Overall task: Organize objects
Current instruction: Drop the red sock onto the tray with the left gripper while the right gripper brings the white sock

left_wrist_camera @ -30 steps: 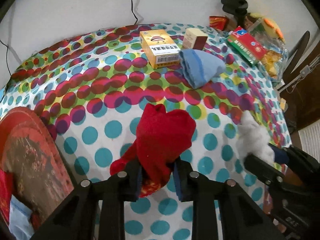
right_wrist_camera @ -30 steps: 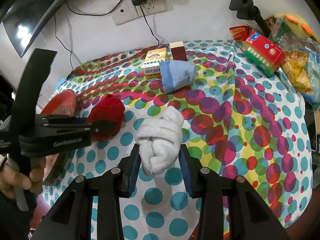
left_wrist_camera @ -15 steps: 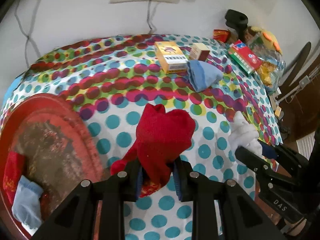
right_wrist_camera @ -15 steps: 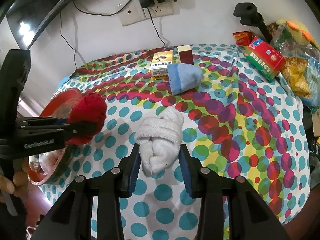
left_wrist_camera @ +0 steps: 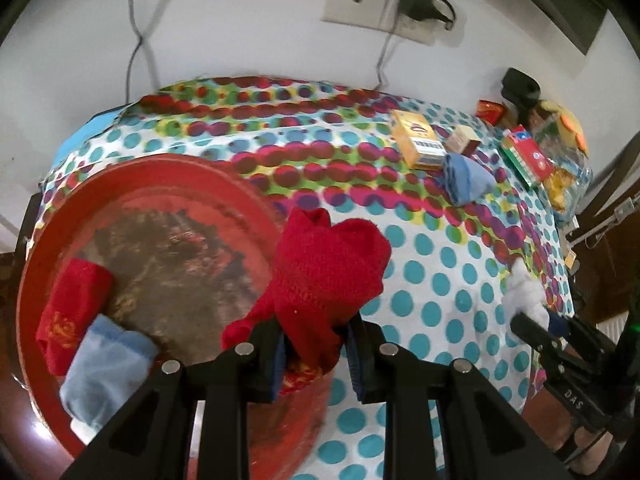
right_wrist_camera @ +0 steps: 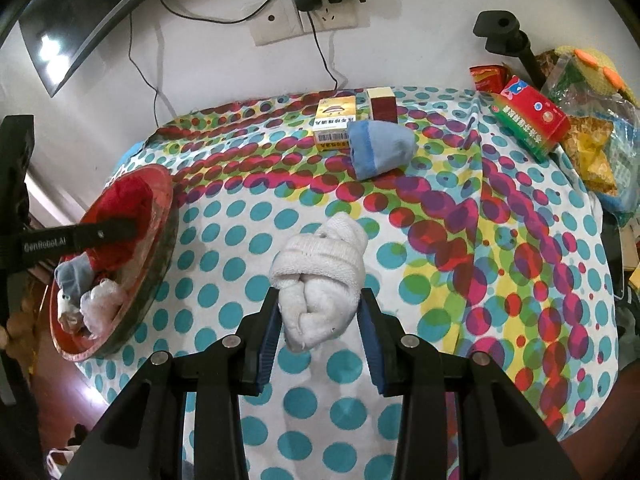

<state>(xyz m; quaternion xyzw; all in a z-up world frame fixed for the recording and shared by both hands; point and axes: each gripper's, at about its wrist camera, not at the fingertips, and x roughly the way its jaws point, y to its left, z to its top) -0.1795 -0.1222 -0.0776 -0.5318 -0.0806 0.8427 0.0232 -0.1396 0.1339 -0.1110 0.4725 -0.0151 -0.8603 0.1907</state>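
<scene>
My left gripper [left_wrist_camera: 316,354] is shut on a rolled red sock [left_wrist_camera: 328,264] and holds it over the right rim of a round red tray [left_wrist_camera: 52,240]. The tray holds another red sock [left_wrist_camera: 74,304] and a light blue sock [left_wrist_camera: 106,364]. My right gripper [right_wrist_camera: 318,344] is shut on a rolled white sock [right_wrist_camera: 320,272] above the dotted tablecloth [right_wrist_camera: 440,264]. A blue sock [right_wrist_camera: 378,148] lies further back on the table. The tray [right_wrist_camera: 160,240] and the left gripper also show at the left of the right wrist view.
A yellow box [right_wrist_camera: 334,122] and a small dark red box [right_wrist_camera: 382,106] stand behind the blue sock. A red and green box [right_wrist_camera: 530,114] and snack bags [right_wrist_camera: 592,120] crowd the back right corner. A wall socket with a charger [right_wrist_camera: 308,0] is above.
My left gripper has carried the red sock leftward from over the tablecloth to over the tray's rim. My right gripper still holds the white sock in about the same spot.
</scene>
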